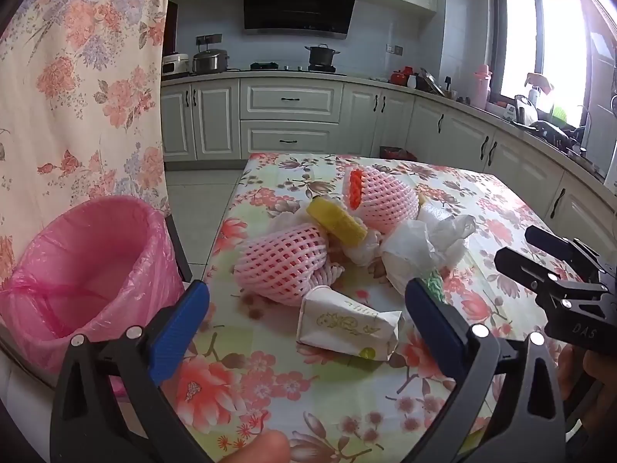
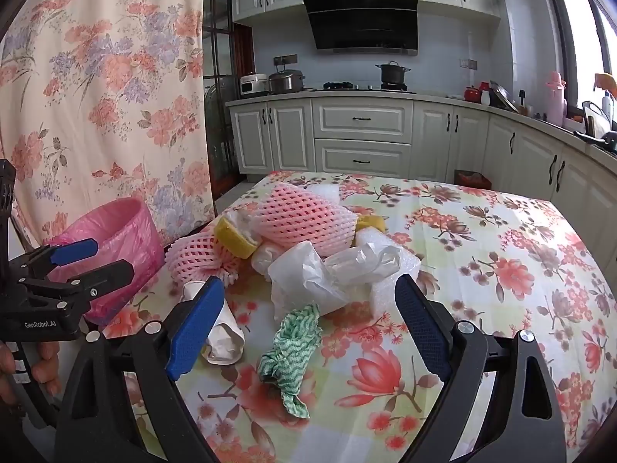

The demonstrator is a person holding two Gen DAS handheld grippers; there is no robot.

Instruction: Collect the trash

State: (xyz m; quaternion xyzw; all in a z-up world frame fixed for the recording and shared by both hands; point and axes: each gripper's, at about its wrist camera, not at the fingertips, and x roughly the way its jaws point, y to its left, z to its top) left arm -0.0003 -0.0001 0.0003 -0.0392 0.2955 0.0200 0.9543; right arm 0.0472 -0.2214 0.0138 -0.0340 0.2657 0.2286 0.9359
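Left gripper, fingers wide, hovers over the carton: pinch its middle, swing to the bin at nine o'clock.

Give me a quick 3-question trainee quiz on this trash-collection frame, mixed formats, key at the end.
1. True or false: the left gripper is shut on the crumpled paper cup.
2. Multiple choice: which item lies nearest the right gripper, between its open fingers? A) yellow sponge B) green wavy-patterned cloth C) pink foam net
3. Fill in: the bin beside the table is lined with a ____ bag.

Key: 1. False, its fingers are spread with the cup lying between them, ungripped. 2. B. 3. pink.
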